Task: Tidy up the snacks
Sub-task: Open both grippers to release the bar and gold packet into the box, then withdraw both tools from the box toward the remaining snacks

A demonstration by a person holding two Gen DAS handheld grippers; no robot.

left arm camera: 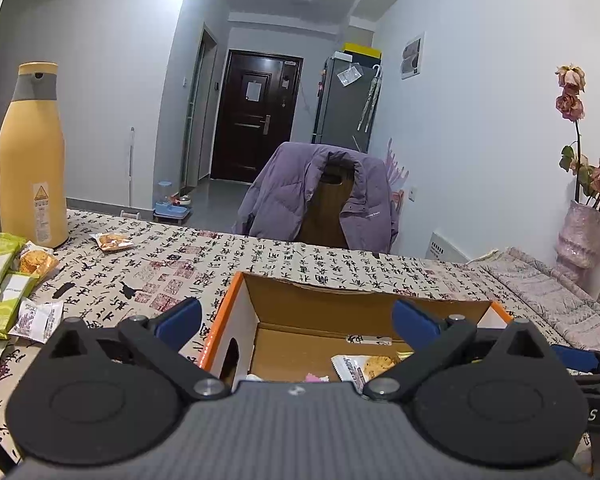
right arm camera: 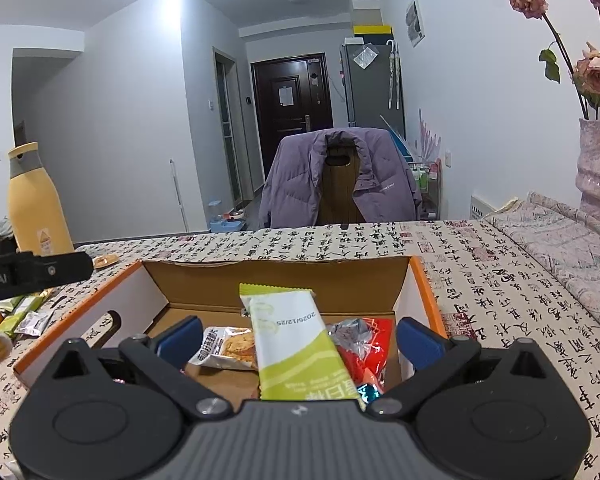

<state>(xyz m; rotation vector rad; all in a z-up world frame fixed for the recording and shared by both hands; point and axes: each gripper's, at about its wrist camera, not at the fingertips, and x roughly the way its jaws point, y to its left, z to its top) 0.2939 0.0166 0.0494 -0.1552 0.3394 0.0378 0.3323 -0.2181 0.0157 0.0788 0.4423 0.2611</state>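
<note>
An open cardboard box with an orange rim stands on the table; it also shows in the right wrist view. My left gripper is open and empty over the box's near left side. A cookie packet lies inside. My right gripper is open above the box; a green and white snack bar stands between its fingers, touching neither, over a cookie packet and a red wrapper. Several green bars and packets lie on the table at left.
A tall yellow bottle stands at the table's far left. A single cookie packet lies near it. A chair with a purple jacket is behind the table. A vase of dried roses and a folded cloth are at right.
</note>
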